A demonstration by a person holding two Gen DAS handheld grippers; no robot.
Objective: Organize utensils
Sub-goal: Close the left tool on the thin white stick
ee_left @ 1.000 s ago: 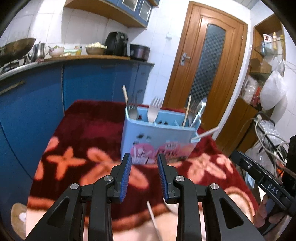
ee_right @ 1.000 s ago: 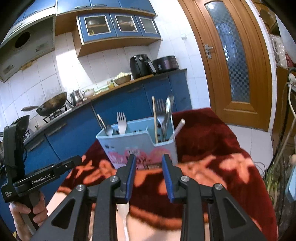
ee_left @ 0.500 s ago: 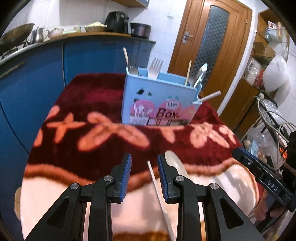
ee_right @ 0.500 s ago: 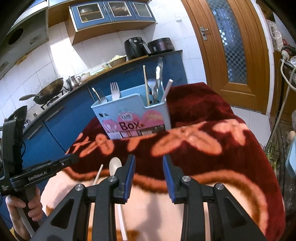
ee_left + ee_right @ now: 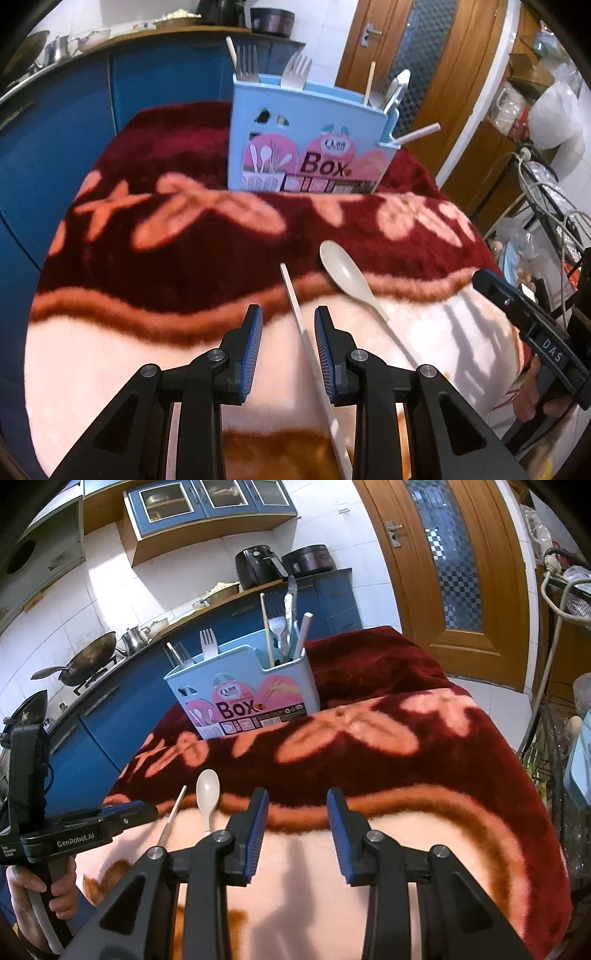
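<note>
- The left wrist view looks forward and steeply down along the left claw (image 5: pixel 288 350), close over the blanket (image 5: pixel 147 354).
- The right wrist view looks along the right claw (image 5: pixel 297 834), tilted less, taking in cupboards and door.
- Both share the utensil box (image 5: pixel 306 147), spoon (image 5: pixel 343 269) and chopstick (image 5: pixel 295 306); each sees the other claw at its edge.

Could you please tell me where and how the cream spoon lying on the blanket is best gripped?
Grip the spoon by its thin handle, from above, with the gripper's jaws across it. It lies flat on the soft blanket, and the wide bowl gives a poorer hold.
</note>
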